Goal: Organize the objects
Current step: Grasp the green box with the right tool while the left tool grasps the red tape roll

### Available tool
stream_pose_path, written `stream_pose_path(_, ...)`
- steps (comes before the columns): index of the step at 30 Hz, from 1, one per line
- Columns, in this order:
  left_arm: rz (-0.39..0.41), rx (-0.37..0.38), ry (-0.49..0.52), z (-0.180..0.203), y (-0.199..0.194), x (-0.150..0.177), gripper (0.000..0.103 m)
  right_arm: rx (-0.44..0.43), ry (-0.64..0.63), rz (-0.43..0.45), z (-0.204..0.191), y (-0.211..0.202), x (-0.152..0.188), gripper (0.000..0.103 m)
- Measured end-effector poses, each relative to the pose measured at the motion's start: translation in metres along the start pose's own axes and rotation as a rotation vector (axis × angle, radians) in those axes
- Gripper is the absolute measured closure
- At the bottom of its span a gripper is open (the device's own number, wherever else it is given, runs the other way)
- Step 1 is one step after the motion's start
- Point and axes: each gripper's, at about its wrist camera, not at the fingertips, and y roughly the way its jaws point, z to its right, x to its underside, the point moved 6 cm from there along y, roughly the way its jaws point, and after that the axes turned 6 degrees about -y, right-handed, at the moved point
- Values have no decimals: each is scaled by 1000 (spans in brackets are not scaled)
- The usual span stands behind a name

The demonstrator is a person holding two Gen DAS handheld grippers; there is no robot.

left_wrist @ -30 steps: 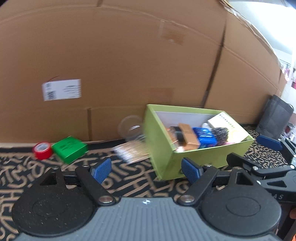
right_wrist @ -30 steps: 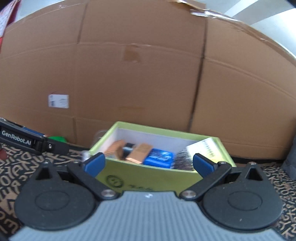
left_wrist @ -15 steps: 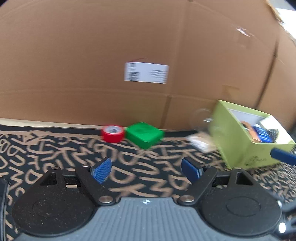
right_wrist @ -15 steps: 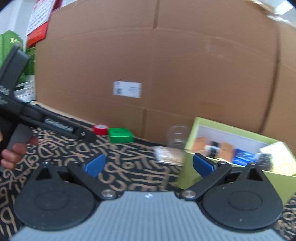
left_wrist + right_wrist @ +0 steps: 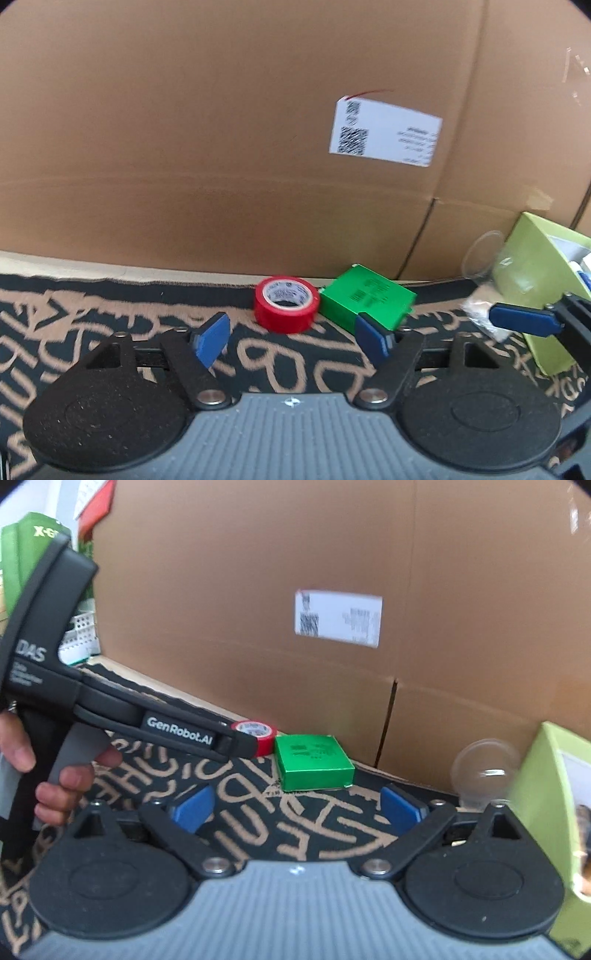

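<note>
A red tape roll lies on the patterned mat by the cardboard wall, with a small green box touching its right side. My left gripper points at the tape; its jaws are closing, the roll sits just beyond the tips and no pad touches it. In the right wrist view the left gripper reaches in from the left, its tip overlapping the red tape roll. My right gripper hovers short of the green box, its jaws closing slightly with only mat between them.
A lime-green open box holding several items stands at the right, with a clear plastic cup and a small packet beside it. A cardboard wall with a white label closes off the back. A person's hand grips the left tool.
Both views have swung left, from the lime-green box to the tape roll and green box, which are now closer. The left jaws stand narrower than before.
</note>
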Motion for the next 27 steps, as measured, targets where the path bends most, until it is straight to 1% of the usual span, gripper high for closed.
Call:
stream_pose_path(3, -9, -6, 10, -4, 14, -4, 31, -7, 21, -38, 9, 25, -1, 7)
stream_pose_path(8, -17, 24, -22, -9, 25, -11, 31, -42, 37, -81, 16, 59, -7, 12)
stream_pose_path(9, -15, 23, -26, -10, 27, -12, 31, -42, 32, -86, 16, 66, -9, 14)
stream_pose_path(10, -15, 21, -28, -10, 29, -14, 31, -43, 29, -91, 17, 72, -10, 18)
stream_pose_path(11, -15, 20, -30, -10, 30, -15, 31, -49, 27, -104, 18, 77, -10, 37)
stream_pose_path(12, -12, 21, -30, -10, 31, -16, 31, -57, 34, -115, 19, 79, -9, 40)
stream_pose_path(13, -16, 25, -24, -9, 32, -16, 31, -62, 64, -113, 21, 76, -8, 40)
stream_pose_path(14, -22, 28, -12, -7, 33, -16, 31, -46, 84, -126, 23, 72, -5, 40)
stream_pose_path(16, -26, 17, 17, -4, 36, -14, 31, 14, 95, -138, 26, 57, 3, 40)
stream_pose_path(17, -31, 11, 28, -3, 38, -13, 31, 31, 96, -136, 26, 48, 9, 40)
stream_pose_path(20, -28, -14, 49, 1, 44, -10, 32, 32, 126, -131, 23, 18, 28, 41)
stream_pose_path(22, -24, -28, 64, 4, 45, -10, 38, 34, 136, -123, 19, 0, 39, 41)
stream_pose_path(23, -22, -33, 75, 6, 44, -10, 50, 41, 136, -119, 17, -9, 45, 41)
stream_pose_path(24, -23, -38, 88, 7, 43, -10, 54, 47, 133, -117, 14, -16, 50, 41)
stream_pose_path(27, -35, -27, 84, 11, 34, -4, 54, 57, 146, -108, 5, -30, 54, 41)
